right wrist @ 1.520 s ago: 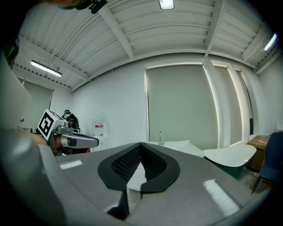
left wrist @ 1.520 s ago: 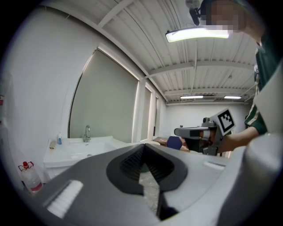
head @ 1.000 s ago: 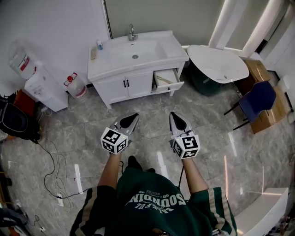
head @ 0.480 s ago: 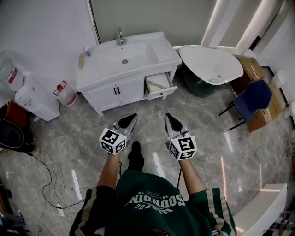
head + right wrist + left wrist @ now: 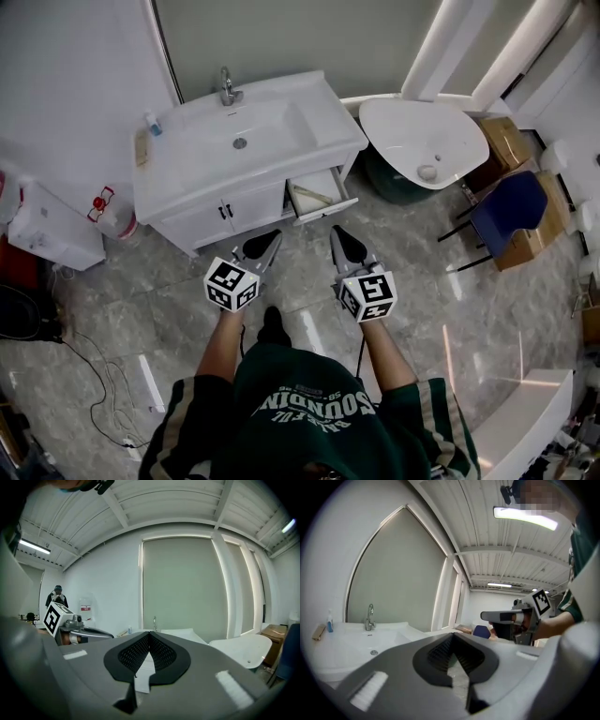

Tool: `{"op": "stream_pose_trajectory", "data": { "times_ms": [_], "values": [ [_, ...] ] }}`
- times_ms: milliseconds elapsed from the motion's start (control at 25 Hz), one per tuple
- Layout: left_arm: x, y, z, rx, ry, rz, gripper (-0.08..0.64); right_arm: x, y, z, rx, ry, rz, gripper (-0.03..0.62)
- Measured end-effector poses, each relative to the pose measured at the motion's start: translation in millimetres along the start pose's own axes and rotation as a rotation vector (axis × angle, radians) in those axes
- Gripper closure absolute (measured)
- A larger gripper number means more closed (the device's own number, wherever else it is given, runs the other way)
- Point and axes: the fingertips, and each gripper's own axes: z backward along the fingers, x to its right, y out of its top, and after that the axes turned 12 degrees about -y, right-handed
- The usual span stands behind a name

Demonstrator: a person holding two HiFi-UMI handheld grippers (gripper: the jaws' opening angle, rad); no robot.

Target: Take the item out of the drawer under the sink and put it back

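The drawer (image 5: 320,196) was found open at the right-hand end of the white cabinet (image 5: 202,217) under the sink (image 5: 246,131), and the two cabinet doors beside it were closed. A pale, elongated item (image 5: 312,193) was seen lying inside the drawer; its kind could not be made out. The left hand-held gripper (image 5: 270,238) and the right hand-held gripper (image 5: 338,234) were held side by side above the grey tiled floor (image 5: 122,309), in front of the cabinet and apart from it. Both were pointed towards it, the right one more nearly in line with the drawer. In the left gripper view the jaws were observed clenched, tips met, with nothing between them. In the right gripper view the same condition was noted, the jaws clenched and empty. Neither hand-held gripper was in contact with the drawer or the item. A tap (image 5: 226,86) was recorded at the back of the basin, and a small bottle (image 5: 152,123) on the surface at its left rear corner. A white oval tub (image 5: 422,131) was noted just beside the cabinet on the right, with a blue chair (image 5: 506,208) and a cardboard box (image 5: 506,141) beyond it
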Motion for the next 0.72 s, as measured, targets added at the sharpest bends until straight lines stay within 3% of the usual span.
{"op": "stream_pose_trajectory", "data": {
  "times_ms": [280,720],
  "values": [
    [-78,13,-30,-0.020,-0.054,0.011,0.511,2,14,-87,-0.008,-0.026,-0.003,0.595],
    [-136,19,-76,-0.028,-0.062,0.018,0.511,32,9,-151,-0.018,-0.027,-0.009,0.595]
  ]
}}
